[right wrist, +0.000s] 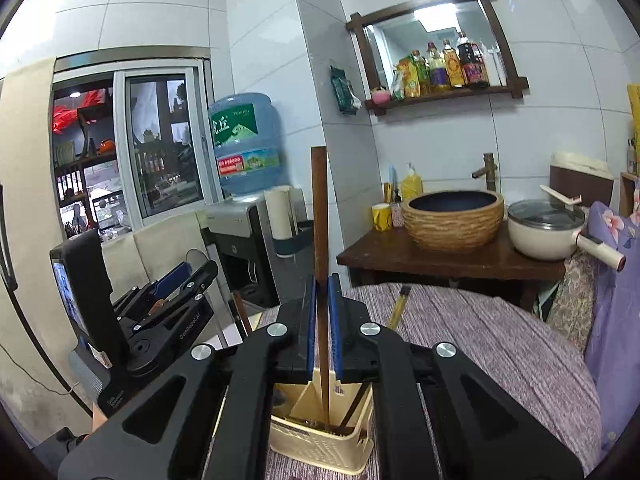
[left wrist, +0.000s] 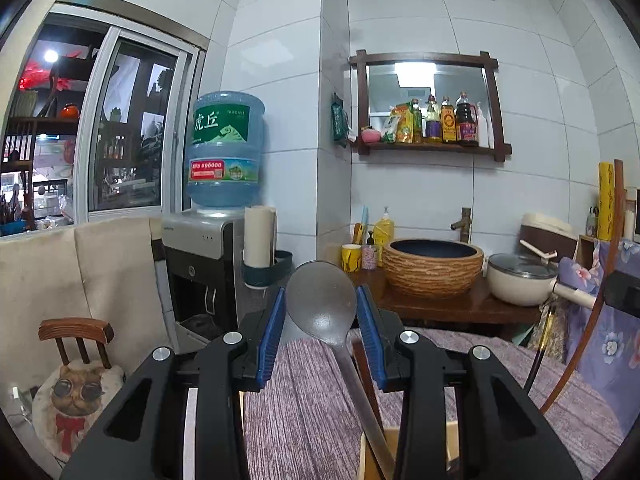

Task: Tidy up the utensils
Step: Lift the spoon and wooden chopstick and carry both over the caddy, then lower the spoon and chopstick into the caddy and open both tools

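My left gripper (left wrist: 321, 292) has its blue pads against the edges of a metal spoon's bowl (left wrist: 320, 304). The spoon's handle slants down toward the bottom of the left wrist view. My right gripper (right wrist: 322, 280) is shut on a long brown wooden stick (right wrist: 320, 208) that stands upright. The stick's lower end hangs inside a beige slotted utensil basket (right wrist: 320, 444) on the table, which has dividers and dark utensils in it. The left gripper (right wrist: 188, 276) also shows in the right wrist view, left of the basket. In the left wrist view the stick (left wrist: 612, 248) curves at far right.
The table wears a purple-grey cloth (right wrist: 480, 332). A black chopstick with a gold tip (right wrist: 400, 304) rises behind the basket. Beyond stand a woven basin (right wrist: 452, 216), a cream pot with a lid (right wrist: 548, 228), a water dispenser (left wrist: 208, 256) and a small chair with a cat cushion (left wrist: 76, 380).
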The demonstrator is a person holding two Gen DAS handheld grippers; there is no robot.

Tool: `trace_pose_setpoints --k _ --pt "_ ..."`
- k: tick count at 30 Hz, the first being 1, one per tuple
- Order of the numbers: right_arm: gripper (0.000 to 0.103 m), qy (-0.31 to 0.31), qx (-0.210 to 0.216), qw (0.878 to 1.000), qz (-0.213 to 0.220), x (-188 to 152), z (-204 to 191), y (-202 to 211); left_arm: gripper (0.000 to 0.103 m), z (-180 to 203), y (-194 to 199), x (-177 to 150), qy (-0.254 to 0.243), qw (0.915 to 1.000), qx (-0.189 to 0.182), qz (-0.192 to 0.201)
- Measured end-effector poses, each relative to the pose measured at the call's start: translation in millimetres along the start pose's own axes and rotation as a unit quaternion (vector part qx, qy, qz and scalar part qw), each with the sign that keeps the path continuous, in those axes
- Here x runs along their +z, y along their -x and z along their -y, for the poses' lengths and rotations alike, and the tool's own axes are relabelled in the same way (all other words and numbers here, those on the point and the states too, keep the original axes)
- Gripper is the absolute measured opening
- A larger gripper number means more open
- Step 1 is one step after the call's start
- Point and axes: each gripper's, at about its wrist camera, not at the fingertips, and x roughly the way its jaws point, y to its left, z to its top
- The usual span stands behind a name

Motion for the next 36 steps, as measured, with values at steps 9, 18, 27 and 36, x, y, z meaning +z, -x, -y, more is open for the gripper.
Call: trace_pose_setpoints --k 9,18,27,36 --pt "0.008 -0.013 -0.005 0.999 -0.038 -38.1 6.9 -13.0 0.037 -2.8 1.1 -30.7 0.015 0.9984 -0.026 -0.048" --pt "0.008 -0.032 -0.012 0.997 -0.064 -62.5 17.2 -23.1 0.037 -2.1 6.1 -44.5 0.022 0.9962 -0.046 -0.071" --pt "0.04 -0.033 -0.022 0.997 -0.066 -79.5 19.1 -7.0 0.077 -13.7 40.1 -50.9 0.035 0.994 -0.063 -0.082" --pt "0.047 -0.017 -0.068 0.987 -0.142 -129.0 15.5 14.0 0.083 -24.8 69.0 -93.5 0.031 0.9799 -0.074 -0.182"
